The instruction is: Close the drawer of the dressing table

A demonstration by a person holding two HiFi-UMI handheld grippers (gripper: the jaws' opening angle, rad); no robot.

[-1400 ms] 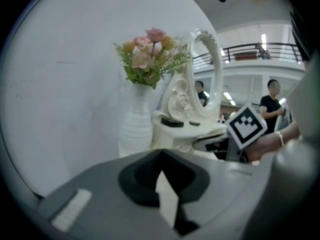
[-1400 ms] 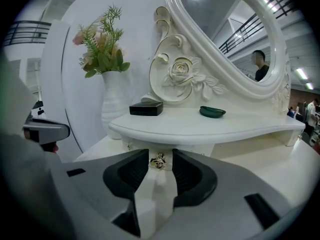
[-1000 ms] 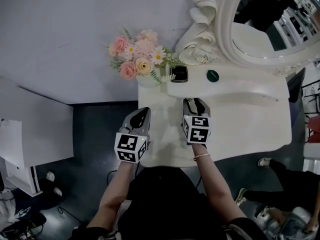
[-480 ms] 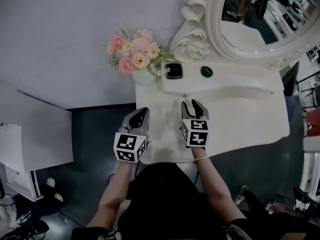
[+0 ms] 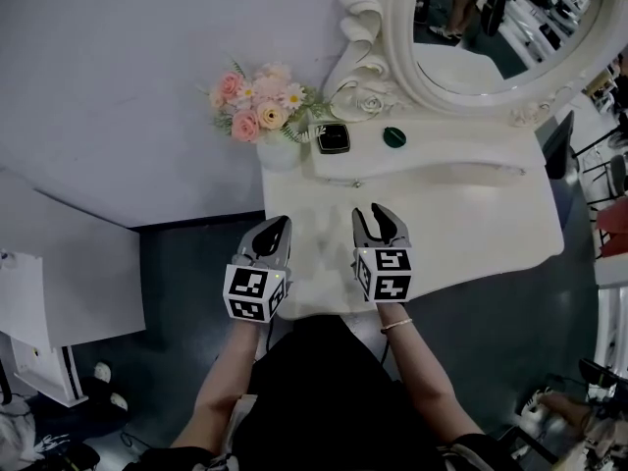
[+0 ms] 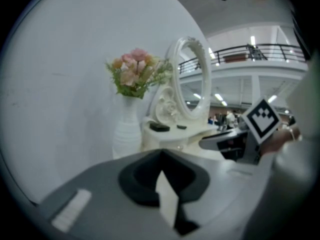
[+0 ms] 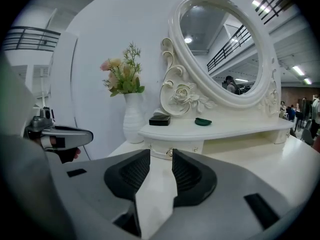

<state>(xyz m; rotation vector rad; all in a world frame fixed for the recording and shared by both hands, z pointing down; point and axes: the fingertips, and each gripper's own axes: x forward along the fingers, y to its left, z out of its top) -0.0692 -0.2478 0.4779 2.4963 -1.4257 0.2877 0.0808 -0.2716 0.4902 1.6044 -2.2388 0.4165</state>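
Against a plain pale wall, the white bench [image 5: 491,224] carries an oval mirror [image 5: 491,27] along its back edge and a vase of flowers [image 5: 260,111] at its back left corner. The drawer [image 7: 172,151] sits in the raised shelf at the back, seemingly pushed home. The right claw [image 5: 376,214] faces it, jaws just narrowing but apart and empty. The left claw [image 5: 281,224] is closed on nothing, idle at the front left corner.

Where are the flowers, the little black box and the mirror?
flowers [image 5: 260,116], head view, on the pink blooms.
black box [image 5: 334,138], head view, on its lid.
mirror [image 5: 491,27], head view, on the glass.
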